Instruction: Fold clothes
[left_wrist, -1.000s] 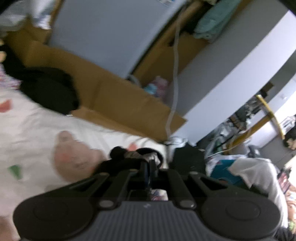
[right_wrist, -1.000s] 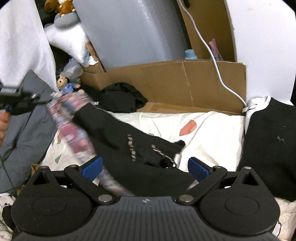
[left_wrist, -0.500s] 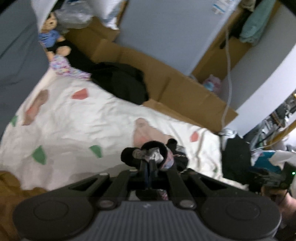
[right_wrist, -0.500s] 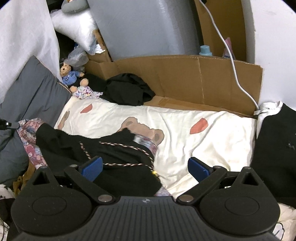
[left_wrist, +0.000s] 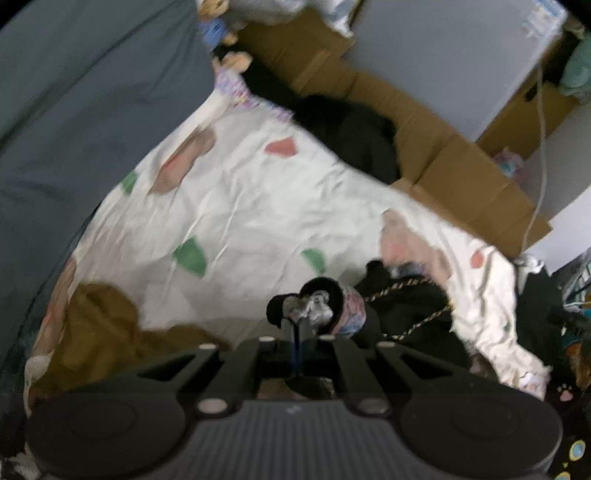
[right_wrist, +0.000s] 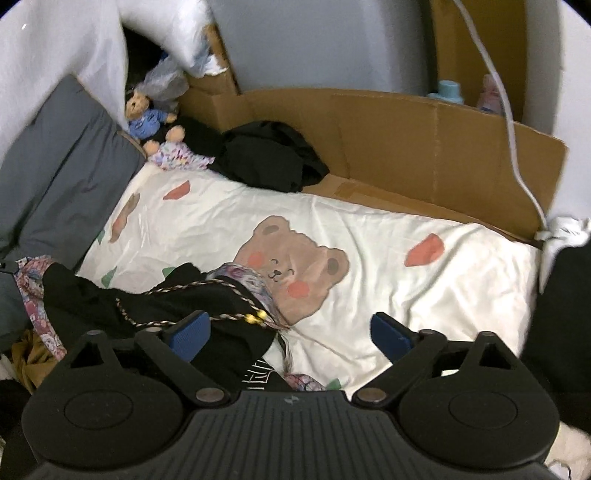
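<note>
on the bear sheet (right_wrist: 369, 236) now, black garment (right_wrist: 192, 299), left gripper (left_wrist: 297, 328) still pinching it, right gripper (right_wrist: 291, 332) wide, empty

The black garment (right_wrist: 207, 306) runs under the right tongs (right_wrist: 291, 334), its lower part hidden, perhaps bunched.

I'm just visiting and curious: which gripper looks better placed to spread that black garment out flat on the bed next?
Probably the left gripper: its jaws are already shut on the black garment. The right gripper is open and empty above the bear-print sheet, so it must grab first.
</note>
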